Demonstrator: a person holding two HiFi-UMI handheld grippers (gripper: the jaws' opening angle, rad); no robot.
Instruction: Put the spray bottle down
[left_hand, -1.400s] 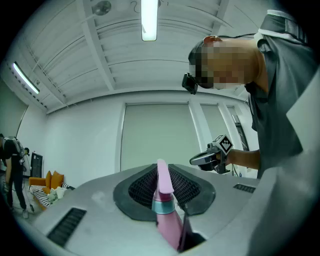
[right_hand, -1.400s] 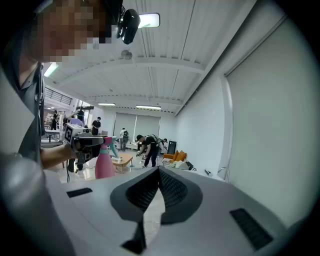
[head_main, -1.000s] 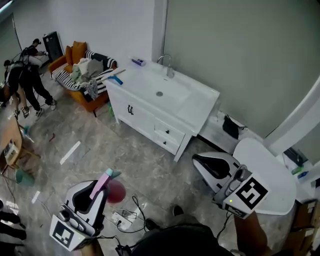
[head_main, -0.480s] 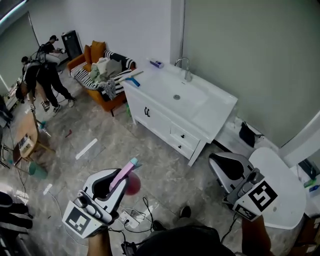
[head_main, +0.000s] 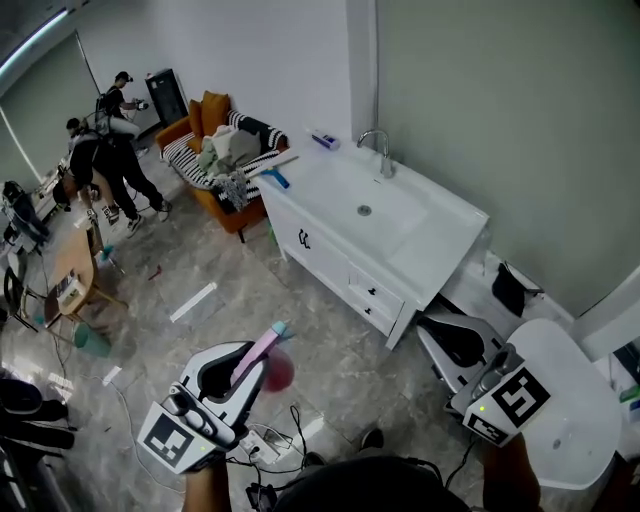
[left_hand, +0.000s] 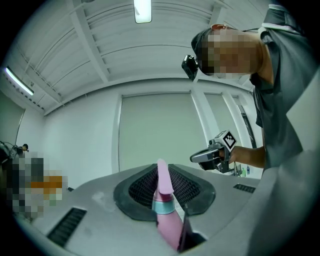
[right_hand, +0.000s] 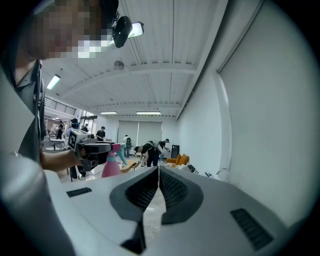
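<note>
Ahead: we see open floor (head_main: 310, 310) up to the sink cabinet (head_main: 340, 270).
Below left: cables (head_main: 265, 438) clutter the floor.
Right: a round white surface (head_main: 580, 390) stands close.

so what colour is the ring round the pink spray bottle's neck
The ring is pale teal; left gripper view shows it best.

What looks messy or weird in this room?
The orange sofa is heaped with clothes. A white strip lies loose on the floor. A power strip with tangled cables sits near the person's feet, where someone might trip. Nothing looks spilled or broken.
</note>
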